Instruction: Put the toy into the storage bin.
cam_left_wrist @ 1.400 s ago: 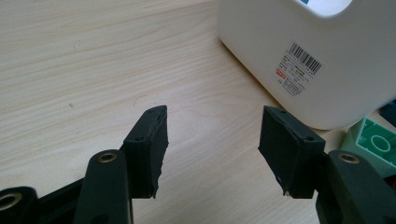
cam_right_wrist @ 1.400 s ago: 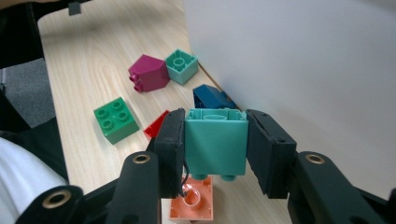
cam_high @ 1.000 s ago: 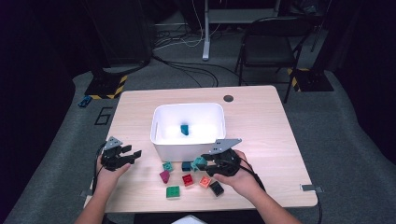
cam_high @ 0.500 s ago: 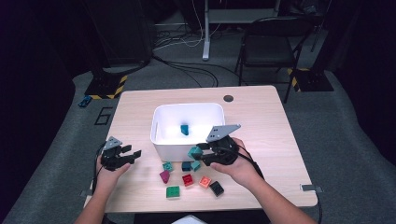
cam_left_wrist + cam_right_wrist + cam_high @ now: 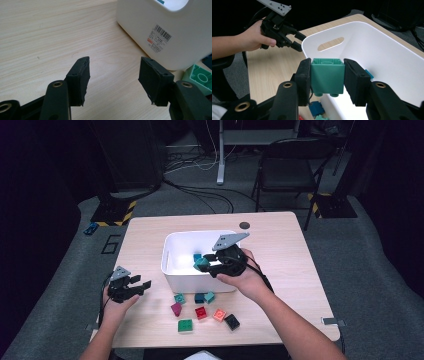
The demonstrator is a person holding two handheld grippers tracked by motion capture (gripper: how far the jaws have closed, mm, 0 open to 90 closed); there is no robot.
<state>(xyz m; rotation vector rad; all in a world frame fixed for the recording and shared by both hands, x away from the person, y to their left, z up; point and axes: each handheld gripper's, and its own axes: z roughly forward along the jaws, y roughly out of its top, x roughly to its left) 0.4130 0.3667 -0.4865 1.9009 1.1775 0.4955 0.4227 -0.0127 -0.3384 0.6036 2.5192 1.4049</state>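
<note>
R gripper (image 5: 327, 75): jaws clamped on a teal-green building block (image 5: 327, 76), one pad on each side face, studs up, block roughly upright. In the high view the R gripper (image 5: 209, 265) w/ the block (image 5: 201, 264) sits over the near wall of the white bin (image 5: 172, 265), block just inside/above the rim at the bin's near-right part. Block is off the table, not touching the bin wall as far as I can tell. Grey three-cornered plate on top of the gripper tilted up toward the far side.

Bin interior: a blue-teal block (image 5: 197, 257) lying on the bin floor; a sliver of it peeks out behind the right pad in the R gripper view (image 5: 369, 74). Oval handle slot in the far end wall of the bin in that view.

L gripper (image 5: 141, 286): jaws apart, wide gap, nothing between the pads. In its own view the L gripper (image 5: 113, 75) hangs low over bare wood tabletop (image 5: 37, 37), near the bin's outer corner w/ the barcode sticker (image 5: 158, 40), not touching it. A light green block (image 5: 200, 77) at the right edge, just beside the bin base. L hand (image 5: 114, 302) rests at the table's near-left, well apart from the bin.

Loose blocks on the table in front of the bin: green (image 5: 185, 325), red (image 5: 201, 312), orange-pink (image 5: 219, 314), black (image 5: 231, 321), maroon (image 5: 176, 308), plus 3 small teal/blue ones close under the bin wall (image 5: 199, 297). None touched by either gripper.
</note>
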